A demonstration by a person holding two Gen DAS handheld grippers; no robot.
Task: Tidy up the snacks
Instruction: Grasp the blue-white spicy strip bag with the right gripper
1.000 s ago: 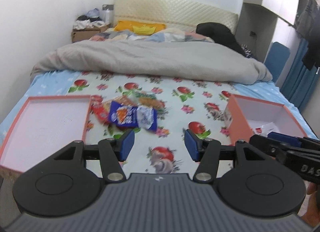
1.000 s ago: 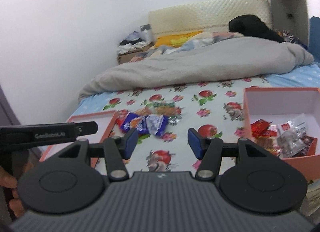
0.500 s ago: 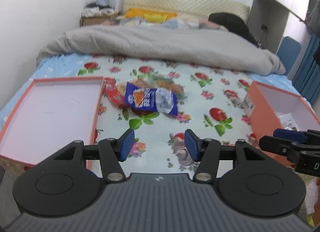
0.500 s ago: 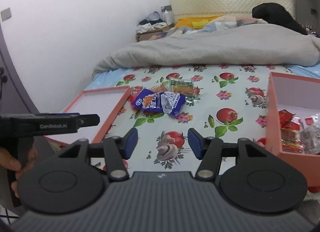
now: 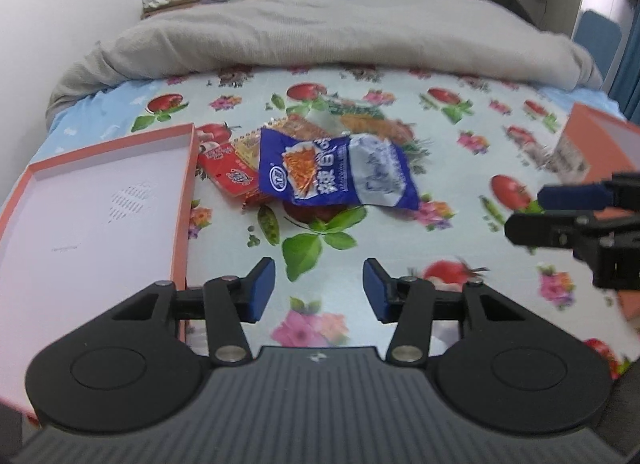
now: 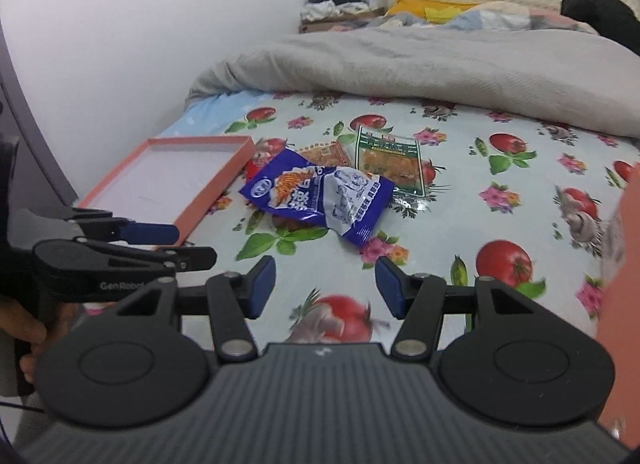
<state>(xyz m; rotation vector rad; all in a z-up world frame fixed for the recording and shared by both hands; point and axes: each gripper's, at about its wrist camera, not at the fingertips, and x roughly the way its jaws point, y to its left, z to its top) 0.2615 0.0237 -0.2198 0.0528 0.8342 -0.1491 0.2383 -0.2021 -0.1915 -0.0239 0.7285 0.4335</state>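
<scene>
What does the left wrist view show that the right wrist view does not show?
Only the left wrist view shows the red packet beside the lid, and the right claw from the side. Only the right wrist view shows the whole green packet lying flat, and the left claw from the side. Both views show the blue packet on top of the pile, the empty lid, the flowered cloth and the grey blanket.

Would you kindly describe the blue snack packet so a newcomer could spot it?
On the flowered sheet, right of the shallow pink tray, lies a snack pile. The blue packet tops it, alone in blue and white; its neighbours are red, orange and green.
</scene>
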